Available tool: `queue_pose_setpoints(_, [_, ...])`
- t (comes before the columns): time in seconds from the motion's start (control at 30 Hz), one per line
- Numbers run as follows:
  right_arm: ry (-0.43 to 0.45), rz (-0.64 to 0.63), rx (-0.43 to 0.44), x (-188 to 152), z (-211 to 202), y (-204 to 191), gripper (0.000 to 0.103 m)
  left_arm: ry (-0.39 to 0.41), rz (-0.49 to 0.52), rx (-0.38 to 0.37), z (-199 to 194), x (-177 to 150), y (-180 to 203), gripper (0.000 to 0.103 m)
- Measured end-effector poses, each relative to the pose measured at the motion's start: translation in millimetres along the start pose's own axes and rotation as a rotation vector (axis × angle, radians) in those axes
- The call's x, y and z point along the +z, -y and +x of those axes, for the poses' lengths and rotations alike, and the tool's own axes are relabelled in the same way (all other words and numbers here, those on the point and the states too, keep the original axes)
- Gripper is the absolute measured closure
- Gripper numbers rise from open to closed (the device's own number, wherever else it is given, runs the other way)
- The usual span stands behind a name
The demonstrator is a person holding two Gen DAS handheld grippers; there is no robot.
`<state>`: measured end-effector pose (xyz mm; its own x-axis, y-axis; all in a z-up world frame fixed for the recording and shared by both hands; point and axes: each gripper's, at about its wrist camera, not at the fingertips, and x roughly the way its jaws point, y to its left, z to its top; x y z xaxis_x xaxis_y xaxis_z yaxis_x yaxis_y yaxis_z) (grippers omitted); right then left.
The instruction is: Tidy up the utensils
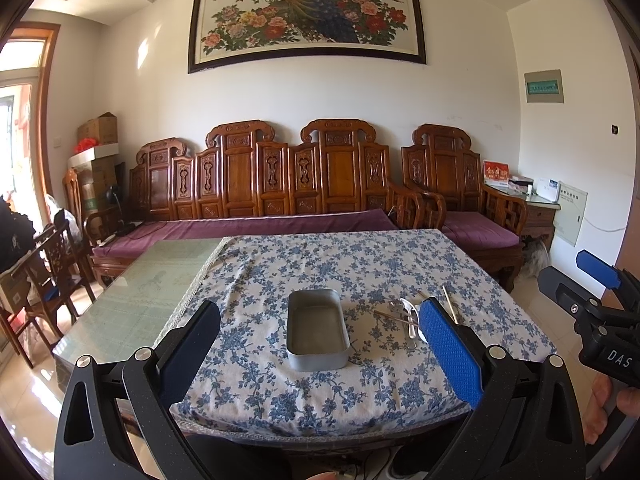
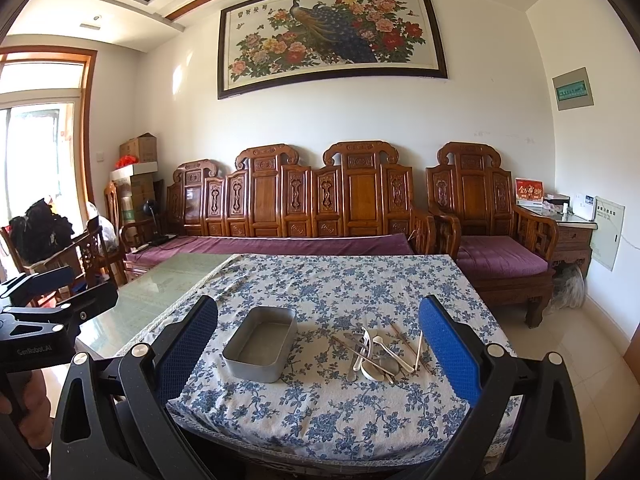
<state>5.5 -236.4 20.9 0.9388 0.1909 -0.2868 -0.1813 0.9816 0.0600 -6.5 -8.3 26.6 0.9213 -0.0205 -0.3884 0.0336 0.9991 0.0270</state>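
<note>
Two gripper (image 1: 320, 344) (image 2: 318, 344) sets gape wide; one tin (image 2: 262, 342), one utensil pile (image 2: 380, 354).

We look from both wrist cameras at the near edge of the desk (image 1: 400, 408), facing the carved wooden sofa (image 1: 256, 176) and peacock painting (image 2: 332, 36) on the far wall. The left view sits left of the right one; both share the metal tin (image 2: 262, 344), the utensil pile (image 2: 380, 354) and the wall.

Blue-and-white floral tablecloth (image 2: 360, 280), dull grey metal tin (image 2: 262, 344), white spoons (image 2: 378, 360), purple cushions (image 2: 496, 256).
</note>
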Motion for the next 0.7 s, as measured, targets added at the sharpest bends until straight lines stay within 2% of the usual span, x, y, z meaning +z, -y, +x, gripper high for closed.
queue_pose_setpoints(0.3, [-0.020,0.003,-0.003,3,2,3,0.003,-0.052,0.006,-0.008,21,-12,-2,0.006])
queue_pose_setpoints(0.6, [-0.073,-0.006,0.002,-21,36,14,0.003,-0.134,0.014,-0.037,54,-30,-2,0.007])
queue_pose_setpoints(0.7, [-0.115,-0.021,0.006,-32,57,20,0.008,-0.172,0.019,-0.048,71,-35,0,0.007])
